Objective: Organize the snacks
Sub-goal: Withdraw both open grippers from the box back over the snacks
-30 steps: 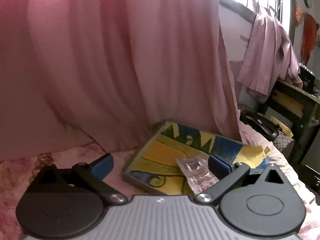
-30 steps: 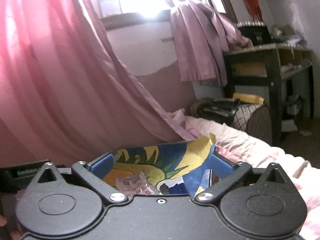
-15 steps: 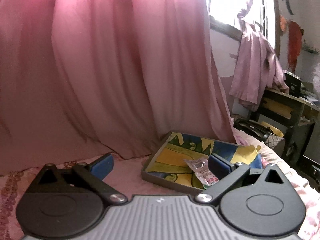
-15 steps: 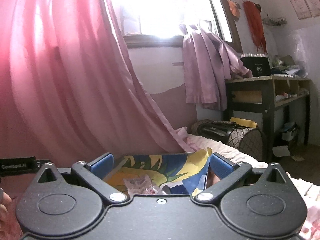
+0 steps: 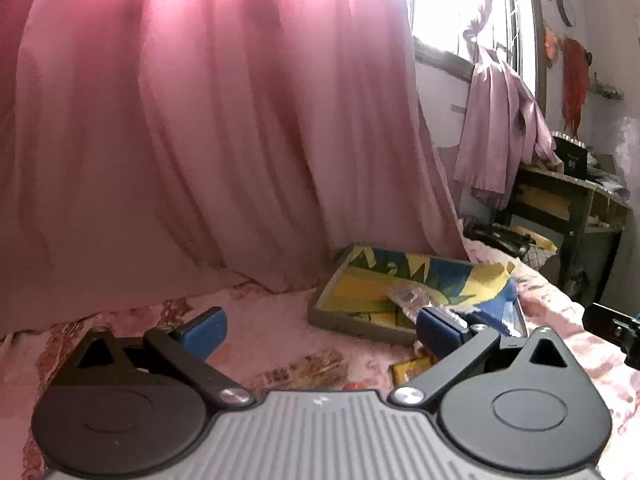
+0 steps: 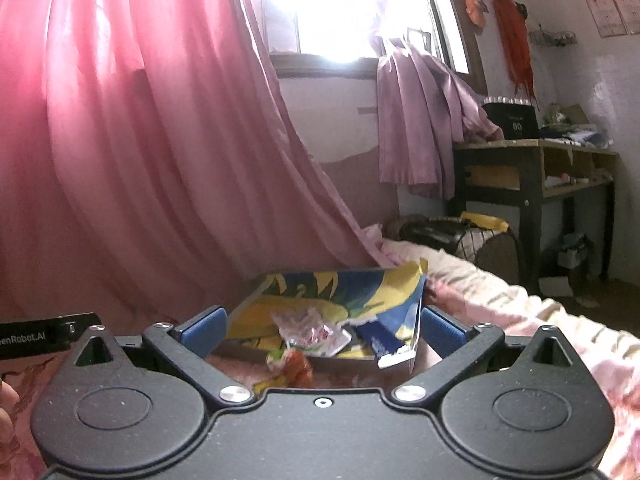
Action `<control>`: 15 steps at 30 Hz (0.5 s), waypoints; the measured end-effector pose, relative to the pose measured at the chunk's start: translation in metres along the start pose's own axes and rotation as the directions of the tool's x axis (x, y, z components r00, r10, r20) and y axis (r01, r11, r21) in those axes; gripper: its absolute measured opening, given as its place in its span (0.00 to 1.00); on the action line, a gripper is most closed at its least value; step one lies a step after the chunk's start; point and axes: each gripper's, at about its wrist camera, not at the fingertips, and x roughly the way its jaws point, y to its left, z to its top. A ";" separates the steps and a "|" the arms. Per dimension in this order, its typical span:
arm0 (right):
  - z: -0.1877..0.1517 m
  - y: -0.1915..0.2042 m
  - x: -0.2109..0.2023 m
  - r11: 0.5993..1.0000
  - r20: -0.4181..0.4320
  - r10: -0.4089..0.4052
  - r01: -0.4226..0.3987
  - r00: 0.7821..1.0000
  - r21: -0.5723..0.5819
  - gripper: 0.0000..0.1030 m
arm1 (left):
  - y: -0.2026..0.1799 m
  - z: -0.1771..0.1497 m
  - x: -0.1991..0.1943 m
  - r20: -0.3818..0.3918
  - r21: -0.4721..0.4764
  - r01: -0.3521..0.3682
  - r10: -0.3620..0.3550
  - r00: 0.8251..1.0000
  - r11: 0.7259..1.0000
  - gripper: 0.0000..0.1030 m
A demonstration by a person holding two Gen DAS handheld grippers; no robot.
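A shallow tray (image 5: 352, 325) lined with yellow-and-blue patterned paper lies on the pink bed, and it shows again in the right wrist view as the tray (image 6: 256, 350). Inside it rests a clear crinkled snack packet (image 5: 408, 300), the same packet (image 6: 308, 328), beside a blue-and-white wrapper (image 6: 384, 344). Loose snacks lie on the bedspread in front of the tray: a yellow packet (image 5: 410, 368) and an orange-red one (image 6: 298, 364). My left gripper (image 5: 320, 330) hangs open, short of the tray, with nothing between its fingers. The right gripper (image 6: 322, 328) is open too, facing the tray.
A pink curtain (image 5: 200, 140) hangs behind the bed. A dark wooden desk (image 6: 536, 176) stands at the right with a lilac garment (image 6: 416, 120) hung near the window. A black bag and a basket (image 6: 480, 240) sit on the floor beside the bed.
Both grippers have pulled back and up from the tray, so it looks smaller and farther. Loose snacks in front of the tray have come into view. Both grippers stay open.
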 end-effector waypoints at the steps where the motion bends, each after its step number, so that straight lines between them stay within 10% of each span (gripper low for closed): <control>1: -0.003 0.003 -0.003 1.000 -0.008 -0.001 0.001 1.000 -0.002 0.99 | 0.003 -0.003 -0.002 -0.004 0.000 -0.001 0.001 1.000 1.000 1.00; 15: -0.031 0.022 -0.024 0.994 -0.181 -0.110 0.112 0.977 0.002 0.99 | 0.027 -0.044 -0.010 -0.149 0.052 -0.018 0.026 0.988 0.998 1.00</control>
